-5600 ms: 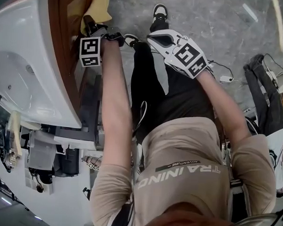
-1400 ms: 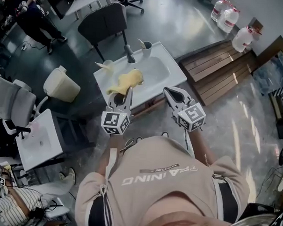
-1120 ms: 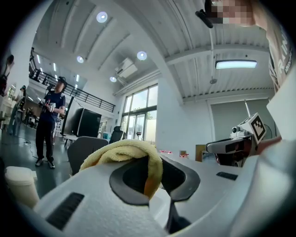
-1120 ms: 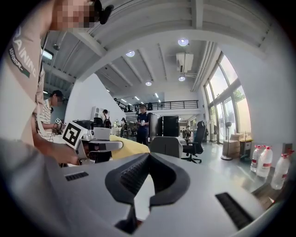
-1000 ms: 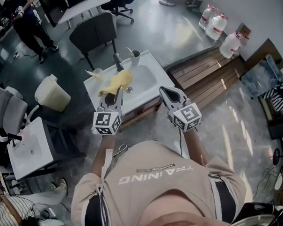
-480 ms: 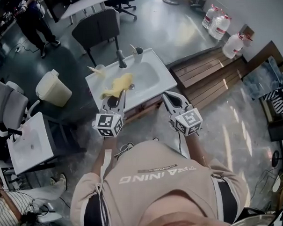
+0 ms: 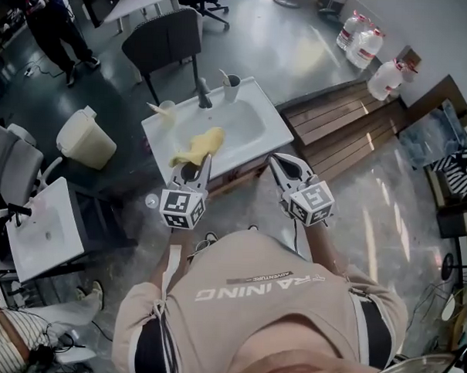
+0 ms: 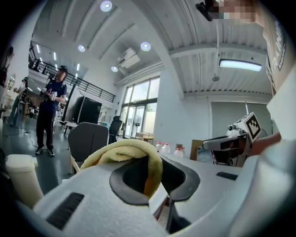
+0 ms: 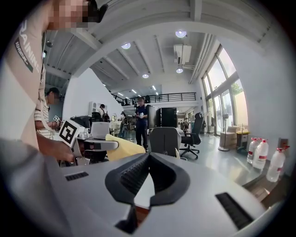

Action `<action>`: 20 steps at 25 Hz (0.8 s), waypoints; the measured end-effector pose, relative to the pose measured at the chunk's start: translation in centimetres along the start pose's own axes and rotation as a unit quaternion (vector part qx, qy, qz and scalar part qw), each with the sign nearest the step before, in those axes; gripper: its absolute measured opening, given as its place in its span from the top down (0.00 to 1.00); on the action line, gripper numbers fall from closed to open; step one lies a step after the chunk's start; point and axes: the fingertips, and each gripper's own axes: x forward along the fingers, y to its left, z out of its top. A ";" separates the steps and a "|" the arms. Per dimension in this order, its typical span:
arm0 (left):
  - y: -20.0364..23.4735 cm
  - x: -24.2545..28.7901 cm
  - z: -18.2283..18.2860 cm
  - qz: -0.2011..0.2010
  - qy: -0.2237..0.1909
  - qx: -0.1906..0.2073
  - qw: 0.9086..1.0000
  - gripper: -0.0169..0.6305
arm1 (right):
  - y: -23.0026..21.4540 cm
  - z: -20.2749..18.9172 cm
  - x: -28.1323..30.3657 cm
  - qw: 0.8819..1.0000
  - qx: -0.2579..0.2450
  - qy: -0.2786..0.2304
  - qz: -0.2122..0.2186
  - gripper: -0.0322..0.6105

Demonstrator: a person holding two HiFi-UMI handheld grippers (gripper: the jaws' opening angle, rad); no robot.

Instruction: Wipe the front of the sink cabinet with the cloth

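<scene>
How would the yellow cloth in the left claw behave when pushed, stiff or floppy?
Probably floppy: the yellow cloth bends in soft folds over the left claw, which is shut on it. Its fuzzy pile suggests light weight and good grip, not slippery.

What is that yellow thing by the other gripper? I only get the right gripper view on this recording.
Observer: A yellow cloth, pinched between the jaws of the left gripper.
Operator: Is it against the cabinet front?
Observer: No. In the head view the cloth shows over the basin of the sink, clear of the wooden cabinet front below.
Operator: Anything standing on the sink?
Observer: A faucet and a cup at its back edge.
</scene>
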 end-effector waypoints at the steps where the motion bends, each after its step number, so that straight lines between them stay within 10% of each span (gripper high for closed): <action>1: 0.1 0.1 0.0 0.001 -0.001 -0.002 1.000 0.91 | 0.0 0.1 0.0 1.000 -0.003 0.000 0.000 0.93; 20: -1.4 1.5 -0.3 -0.012 -0.006 -0.019 1.000 0.91 | -1.0 -0.5 -1.2 1.000 0.011 -0.012 -0.013 0.93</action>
